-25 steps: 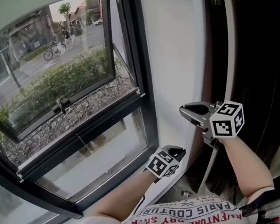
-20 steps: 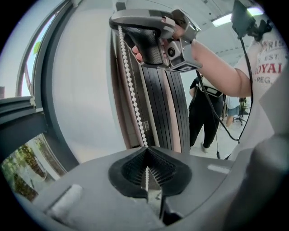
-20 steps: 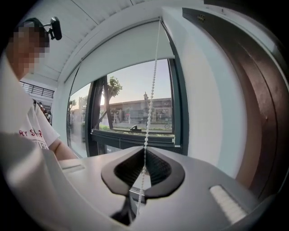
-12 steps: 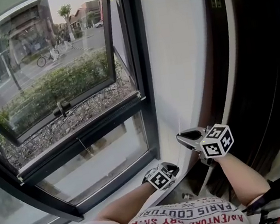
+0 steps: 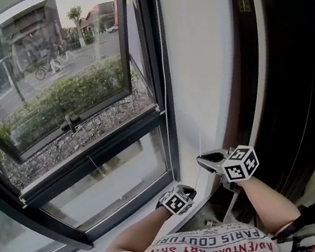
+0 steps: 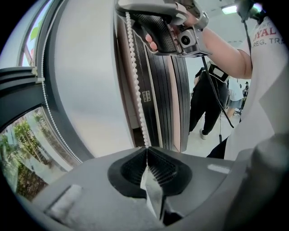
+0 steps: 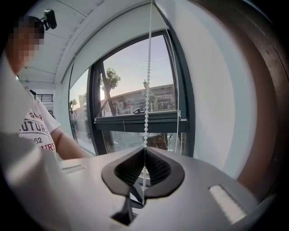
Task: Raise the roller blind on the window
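Note:
A white bead chain (image 5: 163, 63) hangs down the window frame (image 5: 165, 115) beside the white wall. My right gripper (image 5: 201, 160) is the higher one, shut on the chain (image 7: 147, 90), which runs straight up from between its pads. Lower down, near the sill, my left gripper (image 5: 186, 191) has the other strand (image 6: 135, 81) between its pads; its jaws are starting to open but still pinch the beads. From the left gripper view, the right gripper (image 6: 149, 9) shows overhead on the same strand. I cannot see the blind itself.
A tilted-open window sash (image 5: 53, 97) stands to the left, over a fixed lower pane (image 5: 112, 176). Dark curtains (image 5: 302, 71) hang at the right, close to my right arm. Another person (image 6: 212, 94) stands behind in the room.
Both grippers have moved down along the chain, the right one from mid-wall height to just above the sill, and the left one lower toward the sill.

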Motion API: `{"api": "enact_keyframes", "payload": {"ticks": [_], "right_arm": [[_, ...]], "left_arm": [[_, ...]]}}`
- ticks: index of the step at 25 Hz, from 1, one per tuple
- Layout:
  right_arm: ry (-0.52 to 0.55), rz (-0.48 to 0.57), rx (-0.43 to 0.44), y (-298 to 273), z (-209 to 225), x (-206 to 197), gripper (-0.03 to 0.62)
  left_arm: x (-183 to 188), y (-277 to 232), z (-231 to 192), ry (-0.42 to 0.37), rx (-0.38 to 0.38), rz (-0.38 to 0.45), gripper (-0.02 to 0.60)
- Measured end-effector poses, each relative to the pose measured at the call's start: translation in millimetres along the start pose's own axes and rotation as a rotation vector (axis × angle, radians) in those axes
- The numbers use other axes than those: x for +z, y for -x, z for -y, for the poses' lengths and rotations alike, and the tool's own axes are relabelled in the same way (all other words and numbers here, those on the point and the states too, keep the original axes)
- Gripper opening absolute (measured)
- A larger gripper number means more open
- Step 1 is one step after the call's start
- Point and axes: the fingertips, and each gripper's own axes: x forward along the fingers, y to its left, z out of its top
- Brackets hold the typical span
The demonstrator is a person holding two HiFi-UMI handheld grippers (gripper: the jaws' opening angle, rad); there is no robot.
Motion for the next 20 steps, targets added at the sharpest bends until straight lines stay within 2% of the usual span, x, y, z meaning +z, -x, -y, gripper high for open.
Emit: {"api": "enact_keyframes", "payload": {"ticks": [2,5,9,11,14,17,20], "right_arm": [[-0.02,0.021,-0.002,1,2,1,0.009],[-0.047,0.045,-0.011,4,9,1,0.009],[-0.055,0.048,-0.03,8,17,0,0.008],[-0.065,0.052,-0.031,10,18,0,0.008],[-0.064,0.055,-0.03,11,17,1,0.008],[-0.06,0.052,-0.024,9,13,2,0.008],[-0.06,0.049,-0.016,7,8,1,0.008]], "left_arm": [[-2,6,-5,0.023,0.006,0.016,0.015],[0,24,-9,0.093,-0.061,0.036,0.017],[29,61,-31,0.12,-0.087,0.132,0.038],[53,83,-43,0.13,-0.103,0.195,0.052],[109,122,-62,0.128,-0.122,0.324,0.064],[167,162,-70,0.125,-0.189,0.456,0.066],[217,195,-76,0.108,-0.233,0.548,0.081]]}}
